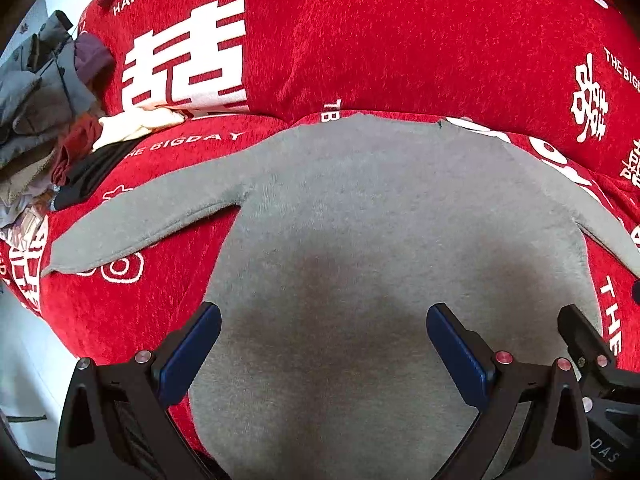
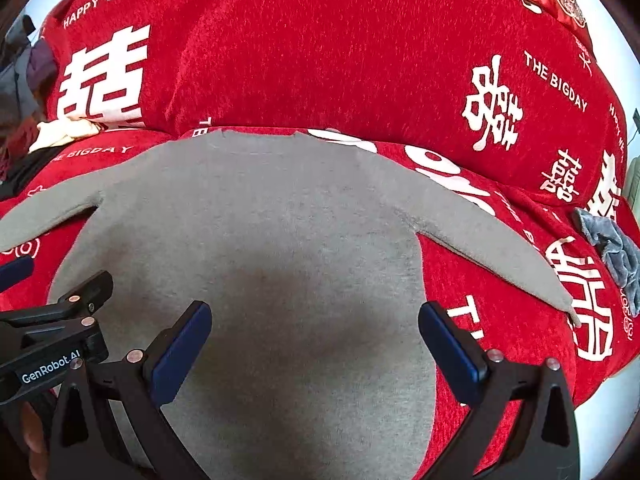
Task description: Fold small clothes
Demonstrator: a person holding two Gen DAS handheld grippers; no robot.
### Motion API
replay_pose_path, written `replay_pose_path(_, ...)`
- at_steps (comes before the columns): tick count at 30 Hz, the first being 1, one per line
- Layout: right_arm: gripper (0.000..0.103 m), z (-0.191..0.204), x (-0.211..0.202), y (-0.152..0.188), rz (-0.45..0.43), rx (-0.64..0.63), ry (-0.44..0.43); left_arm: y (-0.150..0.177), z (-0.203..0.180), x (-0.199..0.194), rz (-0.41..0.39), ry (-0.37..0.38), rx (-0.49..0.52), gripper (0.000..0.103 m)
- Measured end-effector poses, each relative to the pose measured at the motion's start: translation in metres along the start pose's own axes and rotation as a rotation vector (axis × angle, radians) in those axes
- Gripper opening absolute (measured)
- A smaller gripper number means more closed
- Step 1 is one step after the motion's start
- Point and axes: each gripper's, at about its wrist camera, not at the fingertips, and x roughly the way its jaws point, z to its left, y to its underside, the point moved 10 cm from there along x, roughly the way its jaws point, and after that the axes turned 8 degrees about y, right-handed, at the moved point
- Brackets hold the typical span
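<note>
While above the grey sweater [image 1: 360, 216], both tongs [image 1: 324, 344] [image 2: 316, 340] wide apart, empty.

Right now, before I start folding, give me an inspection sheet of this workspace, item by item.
Surface: red sofa cover with white lettering, over the seat and backrest.
Job's things: grey sweater laid flat on the seat, both sleeves spread outward, not yet folded.
Clutter: pile of clothes at the sofa's left end; blue-grey cloth crumpled at the right end.
Grippers: left gripper open, empty, over the sweater's lower body; right gripper open, empty, beside it.
Cables: nothing seen.
Surroundings: pale floor past the sofa's right edge; the rest is out of view.
</note>
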Motion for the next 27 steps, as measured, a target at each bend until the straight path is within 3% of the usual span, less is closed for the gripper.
replay_pose_path(14, 0.103, -0.032, 0.005, 0.007, 0.024, 0.071, -0.026, 0.001, -0.026, -0.007, 0.004, -0.013, 0.040, 0.103)
replay_pose_path(27, 0.103, -0.139, 0.038, 0.024, 0.066, 0.264, 0.044, -0.030, -0.102, 0.008, 0.014, 0.018, 0.142, 0.103)
